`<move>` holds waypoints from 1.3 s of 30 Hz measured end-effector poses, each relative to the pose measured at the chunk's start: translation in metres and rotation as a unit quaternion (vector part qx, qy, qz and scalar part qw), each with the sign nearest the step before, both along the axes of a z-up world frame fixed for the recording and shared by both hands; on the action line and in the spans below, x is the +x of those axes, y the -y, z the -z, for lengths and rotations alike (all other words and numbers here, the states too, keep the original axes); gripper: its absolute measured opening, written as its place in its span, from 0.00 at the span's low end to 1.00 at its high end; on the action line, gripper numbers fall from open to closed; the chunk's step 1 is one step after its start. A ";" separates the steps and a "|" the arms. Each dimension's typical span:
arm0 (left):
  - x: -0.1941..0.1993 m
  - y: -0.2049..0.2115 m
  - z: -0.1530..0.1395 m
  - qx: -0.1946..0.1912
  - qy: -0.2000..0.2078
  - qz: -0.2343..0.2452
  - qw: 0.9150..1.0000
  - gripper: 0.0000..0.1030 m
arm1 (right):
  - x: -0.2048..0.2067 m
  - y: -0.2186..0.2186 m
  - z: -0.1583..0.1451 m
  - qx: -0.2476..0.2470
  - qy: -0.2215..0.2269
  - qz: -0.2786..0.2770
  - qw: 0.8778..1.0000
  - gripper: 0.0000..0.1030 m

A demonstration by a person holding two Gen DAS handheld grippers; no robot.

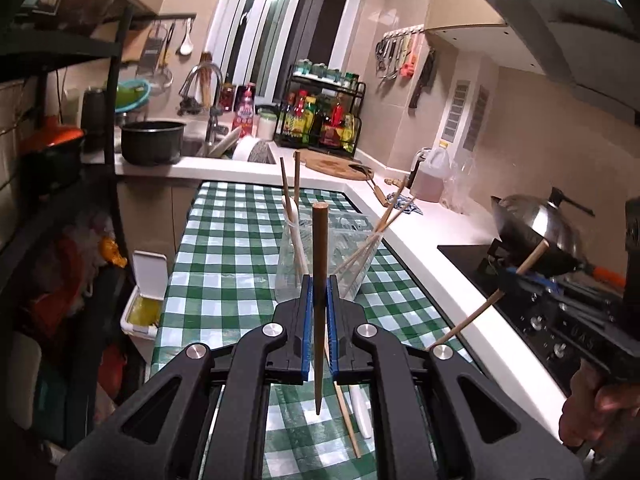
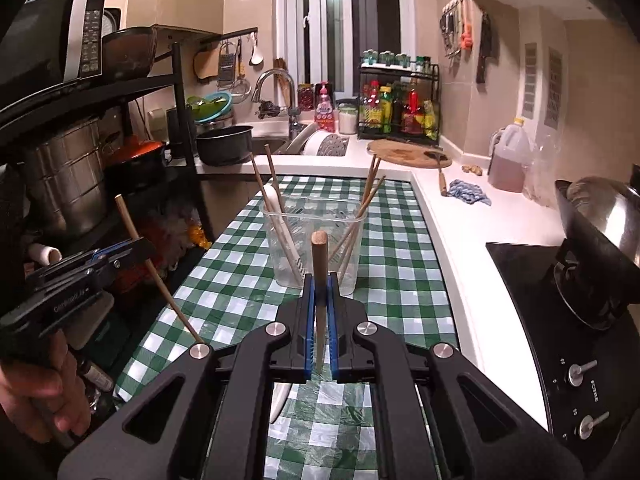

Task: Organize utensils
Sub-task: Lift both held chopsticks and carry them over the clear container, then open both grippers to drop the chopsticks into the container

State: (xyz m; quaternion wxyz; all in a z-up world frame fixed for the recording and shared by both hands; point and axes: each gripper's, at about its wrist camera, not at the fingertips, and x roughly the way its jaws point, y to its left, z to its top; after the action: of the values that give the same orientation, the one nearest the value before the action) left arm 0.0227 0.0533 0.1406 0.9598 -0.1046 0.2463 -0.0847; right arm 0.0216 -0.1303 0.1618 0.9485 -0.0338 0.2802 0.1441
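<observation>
My left gripper (image 1: 319, 284) is shut on a dark brown chopstick (image 1: 320, 264), held upright above the green checked table. My right gripper (image 2: 320, 284) is shut on a lighter wooden chopstick (image 2: 319, 256), also upright. A clear plastic holder (image 2: 312, 240) stands just beyond both grippers; it holds several wooden chopsticks and a white spoon (image 2: 280, 224). It also shows in the left wrist view (image 1: 332, 256). The right gripper with its chopstick shows at the right of the left wrist view (image 1: 516, 276); the left gripper shows at the left of the right wrist view (image 2: 120, 256). A chopstick (image 1: 348, 420) and a white spoon (image 1: 362, 412) lie on the cloth below.
A white counter (image 2: 460, 216) borders the table on the right, with a stove and wok (image 2: 600, 232). A black shelf rack (image 2: 100, 152) with pots stands on the left. A sink, a cutting board (image 2: 404, 152) and a condiment rack (image 2: 400, 108) lie beyond. A small white bin (image 1: 146, 292) stands left of the table.
</observation>
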 end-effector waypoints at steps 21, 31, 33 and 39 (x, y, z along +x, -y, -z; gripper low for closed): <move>0.115 -0.009 -0.119 -0.004 0.090 0.008 0.996 0.06 | 0.105 0.005 -0.119 0.046 0.063 0.006 0.997 0.06; 0.173 0.003 -0.067 -0.001 0.073 0.011 0.997 0.06 | 0.162 -0.019 -0.085 0.024 0.052 0.014 0.998 0.06; 0.182 0.002 -0.057 -0.001 0.063 0.014 0.998 0.06 | 0.174 -0.024 -0.068 0.018 0.037 0.016 0.999 0.06; 0.201 0.003 -0.032 0.003 0.029 0.020 0.999 0.06 | 0.197 -0.028 -0.035 0.012 0.002 0.017 1.000 0.06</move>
State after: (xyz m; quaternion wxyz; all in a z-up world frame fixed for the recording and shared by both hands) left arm 0.2238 0.0504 0.1726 0.9649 -0.0944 0.2208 -0.1063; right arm 0.2185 -0.1021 0.1972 0.9517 -0.0174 0.2772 0.1309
